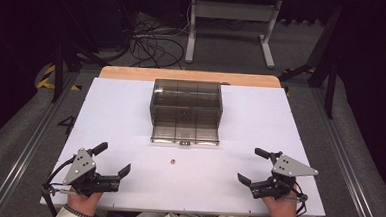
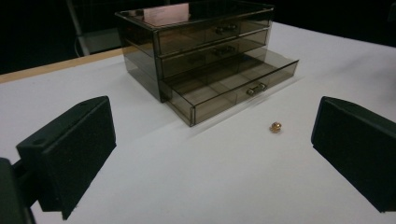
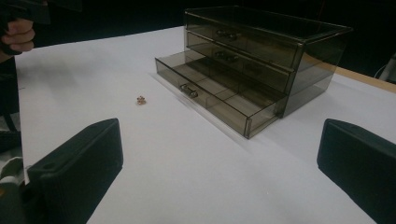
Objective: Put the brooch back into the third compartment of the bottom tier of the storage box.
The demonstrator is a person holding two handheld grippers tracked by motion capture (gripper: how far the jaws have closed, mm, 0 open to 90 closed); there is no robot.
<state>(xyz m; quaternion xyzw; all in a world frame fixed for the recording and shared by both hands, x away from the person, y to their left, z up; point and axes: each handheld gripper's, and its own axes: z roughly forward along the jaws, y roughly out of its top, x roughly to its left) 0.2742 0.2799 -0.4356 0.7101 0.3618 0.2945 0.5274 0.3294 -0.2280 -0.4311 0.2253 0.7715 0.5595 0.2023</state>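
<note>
Two open grippers, left gripper [image 1: 112,159], right gripper [image 1: 251,164], small bead [image 1: 172,161] between, drawer box [image 1: 186,102] beyond

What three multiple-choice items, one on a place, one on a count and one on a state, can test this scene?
1. Where does the bead lie?
A. in the bottom drawer
B. on the table before the chest
C. between the left tongs

2. How many drawers has the chest?
A. two
B. three
C. five

3. How is the bottom drawer?
A. pulled out
B. shut
C. taken off

Key: 1 B, it rests on the white table, apart from the chest; 2 B, three fronts are stacked; 3 A, it juts out past the other two.
</note>
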